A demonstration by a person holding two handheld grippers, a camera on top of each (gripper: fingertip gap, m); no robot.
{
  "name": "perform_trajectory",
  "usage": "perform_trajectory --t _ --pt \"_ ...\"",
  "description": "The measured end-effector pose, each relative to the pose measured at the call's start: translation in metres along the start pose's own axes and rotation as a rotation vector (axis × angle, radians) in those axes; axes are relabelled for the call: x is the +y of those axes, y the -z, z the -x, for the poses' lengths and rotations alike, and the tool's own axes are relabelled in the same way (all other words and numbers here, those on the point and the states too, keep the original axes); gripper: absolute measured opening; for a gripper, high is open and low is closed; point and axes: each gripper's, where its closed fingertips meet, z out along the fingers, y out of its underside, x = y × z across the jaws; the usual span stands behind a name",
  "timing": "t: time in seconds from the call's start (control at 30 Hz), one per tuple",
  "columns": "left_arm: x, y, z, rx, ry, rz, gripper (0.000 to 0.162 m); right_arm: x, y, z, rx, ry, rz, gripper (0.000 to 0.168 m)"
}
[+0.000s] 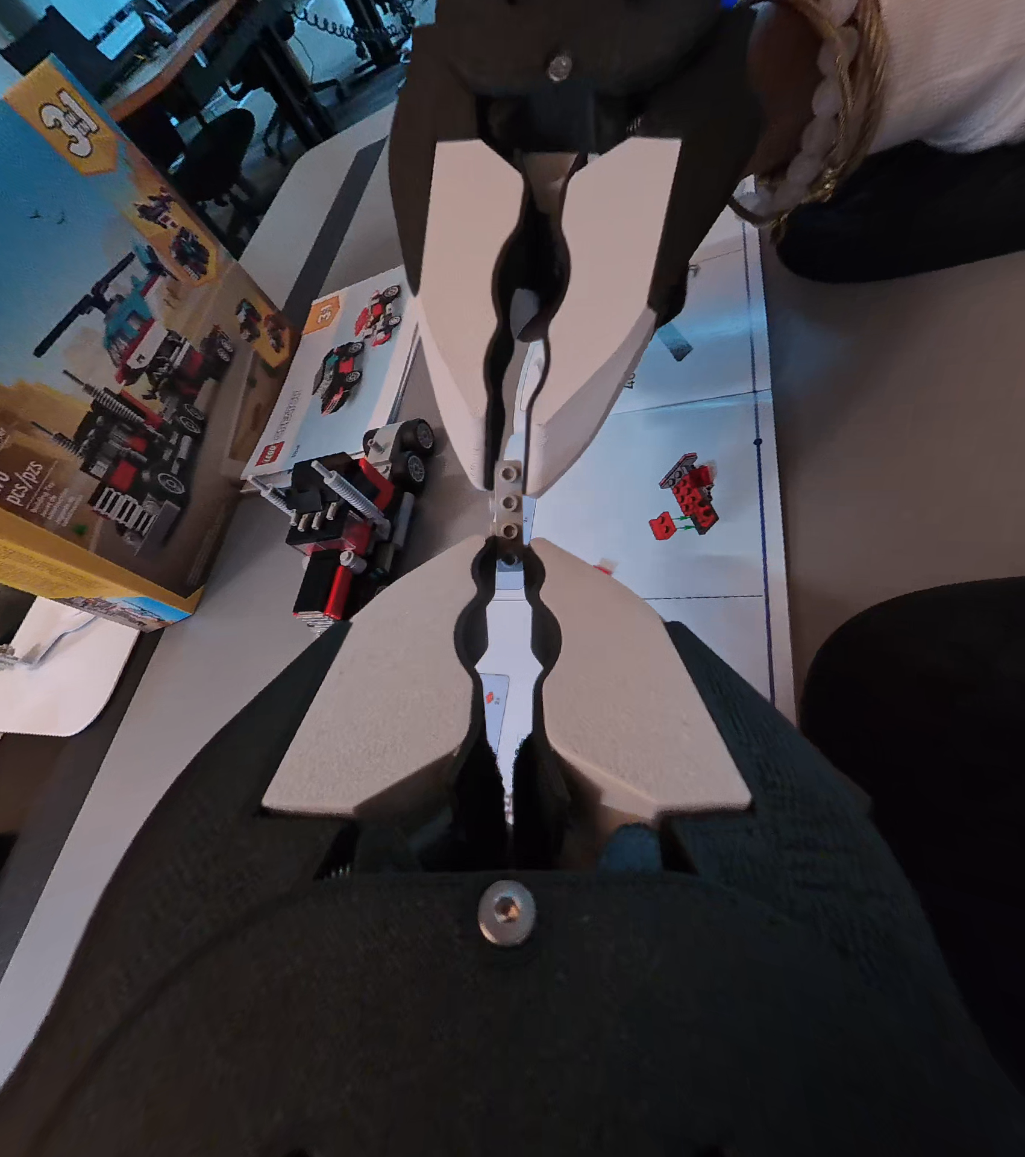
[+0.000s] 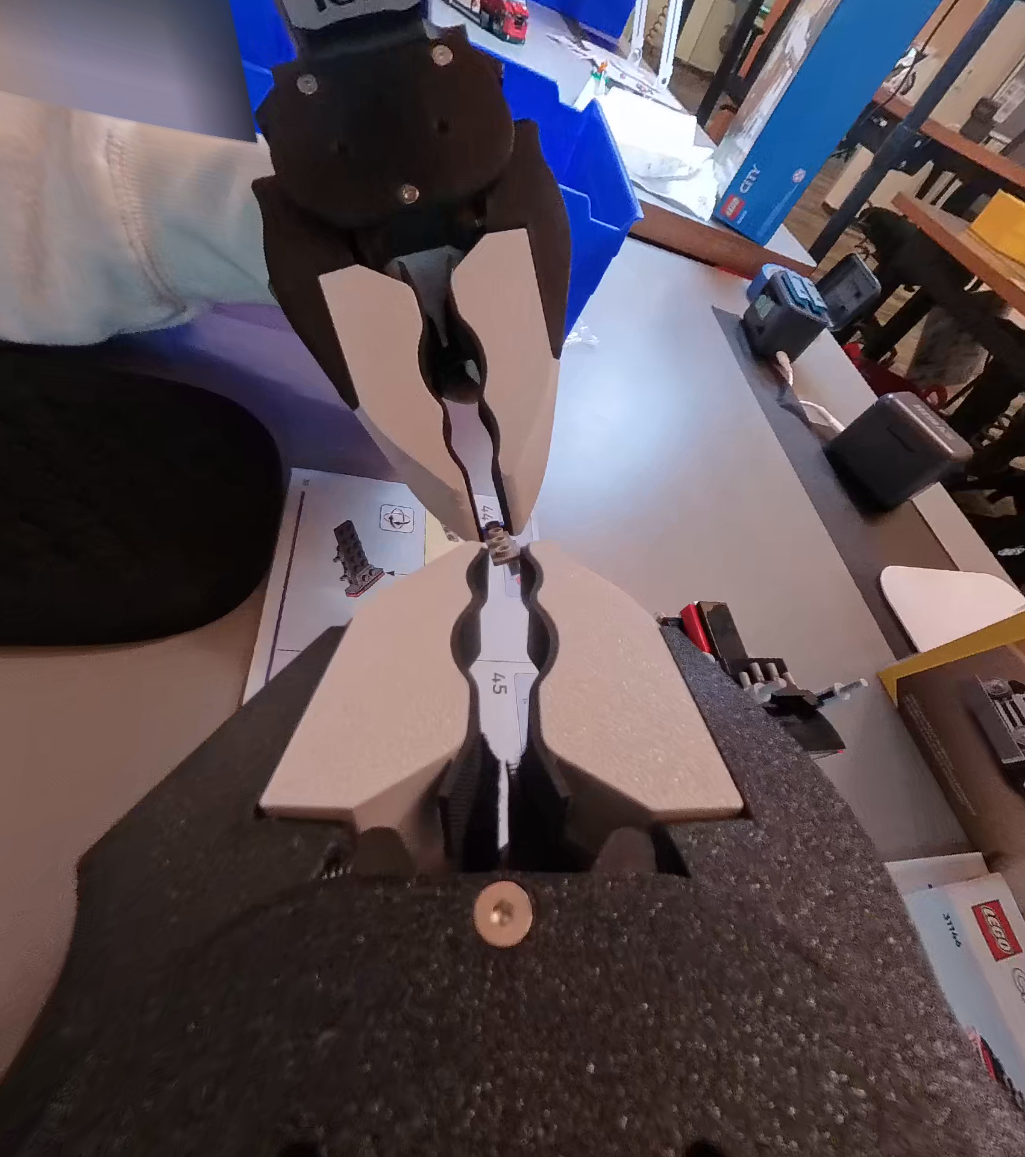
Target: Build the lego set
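Observation:
A small grey studded plate point(image 1: 508, 503) hangs in the air between my two grippers, which face each other tip to tip. My left gripper point(image 1: 508, 548) is shut on its near end. My right gripper point(image 1: 506, 485) comes from above in the left wrist view and is shut on its far end. In the right wrist view the plate point(image 2: 501, 546) sits at my right gripper's tips point(image 2: 502, 555), with the left gripper point(image 2: 493, 527) opposite. The open instruction booklet point(image 1: 685, 438) lies below. A partly built black and red truck point(image 1: 359, 519) stands to the left.
The set's box point(image 1: 78, 350) stands at the left with a closed booklet point(image 1: 334, 388) beside it. A person's braceleted wrist point(image 1: 829, 125) is behind the right gripper. Blue bins point(image 2: 591, 156) and two dark devices point(image 2: 891, 451) sit farther along the table point(image 2: 654, 407). The tips of both grippers are at nearly the same place.

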Motion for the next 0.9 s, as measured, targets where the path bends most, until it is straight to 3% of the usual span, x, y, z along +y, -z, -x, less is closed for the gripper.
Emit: perform_trajectory --t 0.17,0.37,0.43,0.57,0.9 --pt "-0.006 0.002 0.002 -0.005 0.022 -0.053 0.009 -0.006 0.003 -0.001 -0.003 -0.008 -0.051 0.009" --pt "-0.034 0.015 0.017 -0.057 0.15 -0.328 0.03 -0.036 0.02 -0.013 -0.051 -0.299 -0.36 0.008" --pt "-0.041 0.024 0.029 -0.095 0.229 -0.435 0.031 -0.044 0.024 -0.016 -0.072 -0.383 -0.452 0.008" --pt "-0.048 0.039 0.036 -0.007 0.412 -0.633 0.029 -0.052 0.028 -0.018 -0.109 -0.49 -0.557 0.008" --pt "-0.041 0.075 0.071 -0.205 0.486 -0.739 0.02 -0.042 0.028 -0.023 -0.003 -0.356 -0.427 0.008"
